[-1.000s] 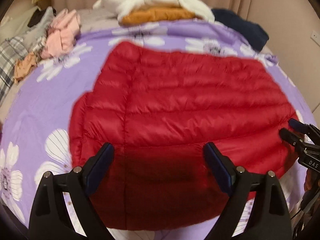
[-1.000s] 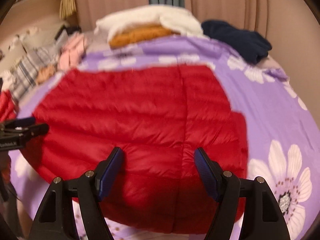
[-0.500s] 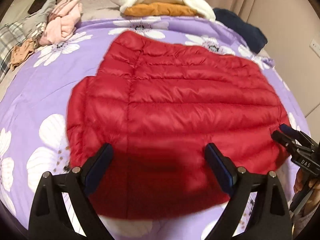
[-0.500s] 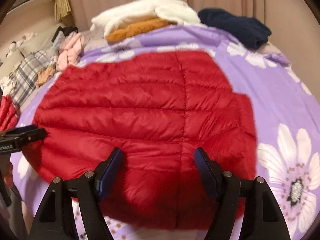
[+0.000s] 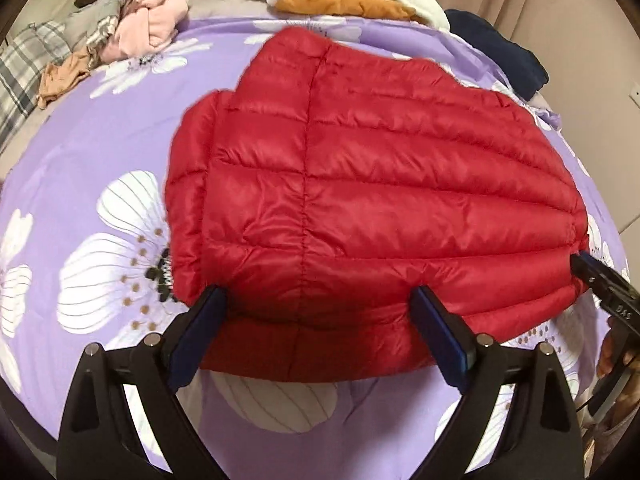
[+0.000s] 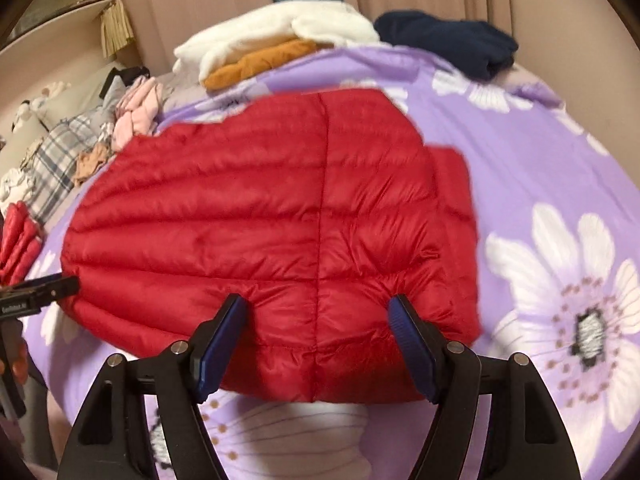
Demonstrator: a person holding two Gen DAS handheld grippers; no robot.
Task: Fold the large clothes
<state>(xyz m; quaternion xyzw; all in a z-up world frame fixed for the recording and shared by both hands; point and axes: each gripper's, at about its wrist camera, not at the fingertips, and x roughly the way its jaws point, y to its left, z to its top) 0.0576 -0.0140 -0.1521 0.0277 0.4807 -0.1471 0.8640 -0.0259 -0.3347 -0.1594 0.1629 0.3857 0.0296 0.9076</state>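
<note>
Jaws on both grippers spread wide, gripping nothing: left gripper (image 5: 316,328) and right gripper (image 6: 318,334) poised over near hem of red puffer jacket (image 5: 376,200), spread flat on floral bed (image 5: 80,160), probably lining up a fold.

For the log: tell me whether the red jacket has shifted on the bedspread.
Cannot tell: the red jacket looks different against the bedspread, but both cameras moved.

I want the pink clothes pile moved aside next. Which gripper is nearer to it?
Left. The left gripper hovers at the red quilted down jacket's near hem on the pink clothes pile's side; the right gripper is at the hem's opposite end, farther away.
</note>
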